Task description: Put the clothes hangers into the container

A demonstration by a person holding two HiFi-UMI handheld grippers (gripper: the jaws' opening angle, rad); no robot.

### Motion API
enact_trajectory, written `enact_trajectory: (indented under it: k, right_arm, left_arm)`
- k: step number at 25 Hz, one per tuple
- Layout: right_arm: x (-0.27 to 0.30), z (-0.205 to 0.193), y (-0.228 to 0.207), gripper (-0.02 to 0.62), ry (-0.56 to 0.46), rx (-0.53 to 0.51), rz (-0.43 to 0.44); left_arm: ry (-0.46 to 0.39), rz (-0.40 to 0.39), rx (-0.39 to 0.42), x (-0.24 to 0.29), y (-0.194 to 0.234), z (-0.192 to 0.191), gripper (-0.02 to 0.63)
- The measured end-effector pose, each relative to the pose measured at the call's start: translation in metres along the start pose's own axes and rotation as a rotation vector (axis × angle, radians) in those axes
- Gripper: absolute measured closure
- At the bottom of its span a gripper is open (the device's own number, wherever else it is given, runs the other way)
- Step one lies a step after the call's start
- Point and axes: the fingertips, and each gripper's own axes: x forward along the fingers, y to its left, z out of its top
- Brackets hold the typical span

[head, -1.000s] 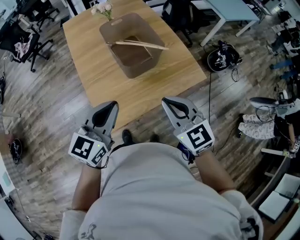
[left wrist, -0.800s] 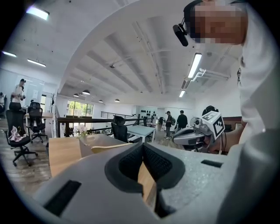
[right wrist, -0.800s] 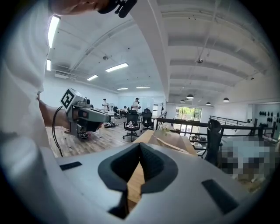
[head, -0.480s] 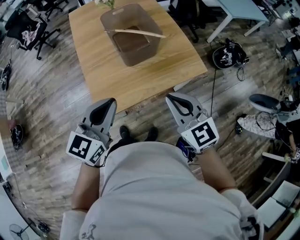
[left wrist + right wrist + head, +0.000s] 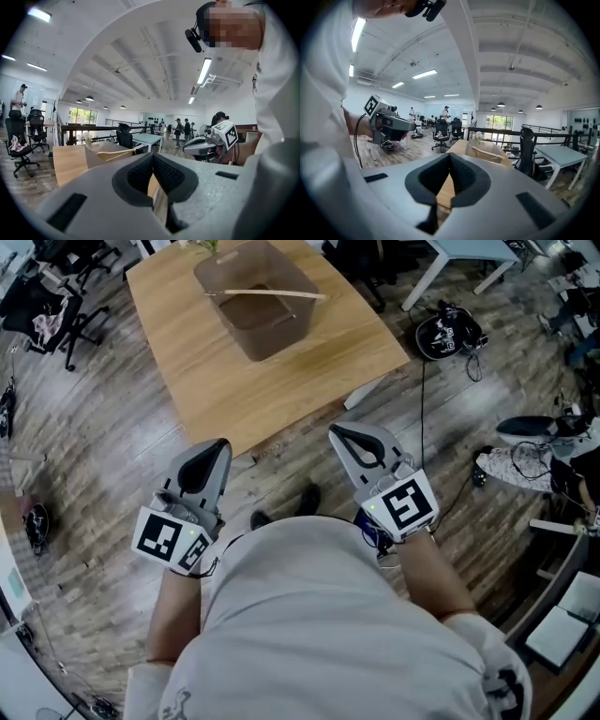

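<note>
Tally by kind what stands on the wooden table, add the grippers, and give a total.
Container: 1
Wooden clothes hanger: 1
Bunch of flowers: 1
Grippers: 2 (left gripper, right gripper)
Total: 5

I saw the table (image 5: 281,390) ahead of me, with the container (image 5: 253,310) on its far half and a clothes hanger (image 5: 267,294) lying across the container's opening. The left gripper (image 5: 214,446) and the right gripper (image 5: 343,433) hung side by side over the floor (image 5: 112,484), short of the table's near edge. An office chair (image 5: 47,315) stood to the table's left and a helmet-shaped object (image 5: 448,334) lay to its right.
</note>
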Motion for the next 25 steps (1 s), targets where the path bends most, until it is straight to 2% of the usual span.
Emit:
enact_trajectory:
  k: [15, 25]
  right_arm:
    - [-0.003, 0.019, 0.108, 0.589, 0.001, -0.003, -0.052]
    - [0.007, 0.026, 0.167, 0.589, -0.003, 0.007, -0.057]
  left_arm:
    - [-0.024, -0.056, 0.002, -0.101, 0.015, -0.014, 0.6]
    - [-0.039, -0.086, 0.006, -0.149, 0.028, -0.02, 0.6]
